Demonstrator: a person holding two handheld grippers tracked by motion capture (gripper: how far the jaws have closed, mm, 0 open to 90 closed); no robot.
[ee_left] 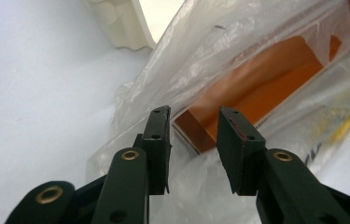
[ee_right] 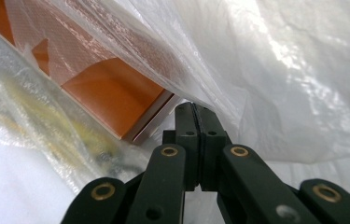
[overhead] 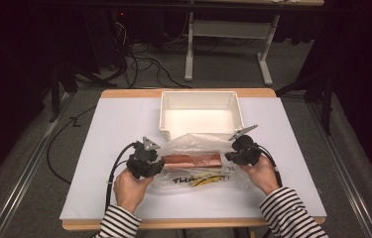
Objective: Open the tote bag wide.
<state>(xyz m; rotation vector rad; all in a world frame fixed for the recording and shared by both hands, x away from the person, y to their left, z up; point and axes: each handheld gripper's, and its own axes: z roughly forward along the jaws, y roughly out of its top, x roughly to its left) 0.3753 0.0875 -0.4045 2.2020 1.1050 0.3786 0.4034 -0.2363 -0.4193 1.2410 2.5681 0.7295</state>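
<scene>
Left gripper (ee_left: 193,133) stands part-open, empty, at the flat orange box's (ee_left: 256,88) corner; right gripper (ee_right: 195,116), closed, seemingly pinches the clear crinkled plastic bag (ee_right: 275,74) edge.

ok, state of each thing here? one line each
left gripper: open, at the orange box's end, not gripping.
right gripper: shut, apparently pinching the bag's film.
plastic bag: lying on the table, mouth lifted.
orange box: flat inside the bag.
white bin: upright, empty.
</scene>
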